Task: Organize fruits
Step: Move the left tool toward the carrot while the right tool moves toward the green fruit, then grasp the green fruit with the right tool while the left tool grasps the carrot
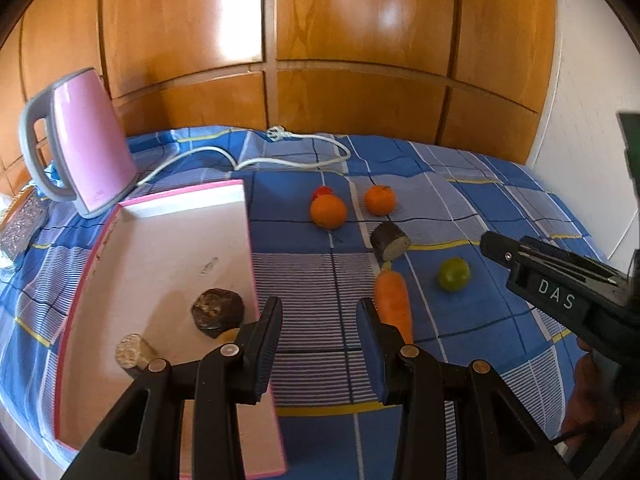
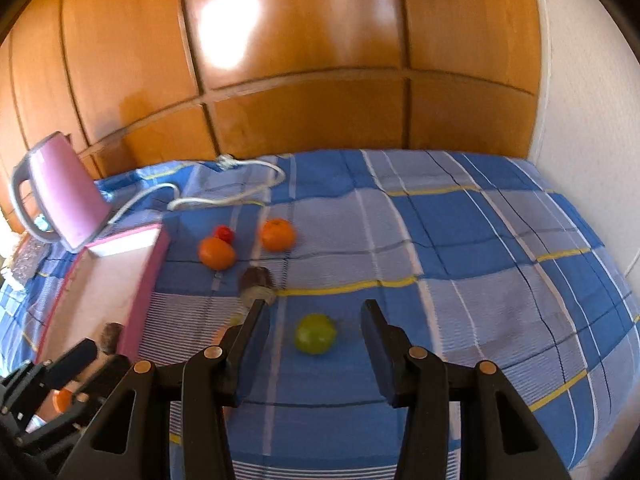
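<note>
On the blue checked cloth lie two oranges [image 1: 328, 210] [image 1: 380, 199], a small red tomato [image 1: 322, 191], a dark cylinder piece [image 1: 390, 242], a carrot [image 1: 394, 304] and a green fruit [image 1: 454, 274]. A pink-rimmed white tray [image 1: 160, 240] at the left holds a dark brown lump [image 1: 218, 312] and a short beige-ended cylinder [image 1: 134, 354]. My left gripper [image 1: 320, 320] is open over the cloth just right of the tray's edge, the carrot beside its right finger. My right gripper [image 2: 314, 305] is open, hovering with the green fruit [image 2: 315, 334] framed between its fingers, not touching it.
A pink kettle [image 1: 92, 148] stands behind the tray, its white cable [image 1: 288, 164] looping over the cloth. A wooden panelled wall [image 1: 360, 80] closes the back and a white wall [image 2: 592, 160] the right. A glittery object [image 1: 24, 224] lies at the far left.
</note>
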Available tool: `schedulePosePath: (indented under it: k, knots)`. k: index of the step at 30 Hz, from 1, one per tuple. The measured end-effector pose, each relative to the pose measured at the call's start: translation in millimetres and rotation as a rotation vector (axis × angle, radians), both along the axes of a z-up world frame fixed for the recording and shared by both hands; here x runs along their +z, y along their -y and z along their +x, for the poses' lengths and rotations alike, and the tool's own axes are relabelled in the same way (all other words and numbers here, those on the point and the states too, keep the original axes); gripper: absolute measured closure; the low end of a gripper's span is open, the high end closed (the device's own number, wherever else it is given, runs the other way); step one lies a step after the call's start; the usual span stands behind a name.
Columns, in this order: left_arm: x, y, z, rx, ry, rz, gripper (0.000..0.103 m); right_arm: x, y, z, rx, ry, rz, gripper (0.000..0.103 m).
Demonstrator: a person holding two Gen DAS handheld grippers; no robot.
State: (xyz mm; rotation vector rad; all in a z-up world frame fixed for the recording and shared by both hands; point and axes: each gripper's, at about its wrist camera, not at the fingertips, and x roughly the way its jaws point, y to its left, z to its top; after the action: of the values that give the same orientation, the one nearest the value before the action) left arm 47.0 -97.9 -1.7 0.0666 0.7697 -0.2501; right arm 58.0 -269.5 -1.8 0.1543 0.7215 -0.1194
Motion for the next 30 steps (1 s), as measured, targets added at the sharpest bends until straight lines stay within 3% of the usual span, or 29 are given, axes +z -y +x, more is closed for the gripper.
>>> schedulePosePath:
  k: [12,22,27,29,30]
  knots:
    - [-24.8,29.8,13.1,-0.096,-0.074,-0.015,0.064,-40.8,53.5,3.4,-0.053,-0.110,0.090,0.055]
    - [-33.4,42.2,24.0,-0.139,-0.092,-0.037,0.057,-37.9,35.2,26.2,0.098,-0.121,0.227,0.055]
    - [-41.7,46.6,31.0,-0.149,-0.114,-0.043,0.057,-49.9,28.9,46.0,0.128,-0.185,0.253,0.055]
    - [-44.4,47.8,34.1,-0.145,-0.125,-0.049,0.057,-54.7,26.5,50.2,0.135,-0.200,0.243,0.059]
    - [-45.8,48.7,36.7,-0.143,-0.130,-0.054,0.057,-53.8,24.1,50.6,0.136,-0.196,0.221,0.065]
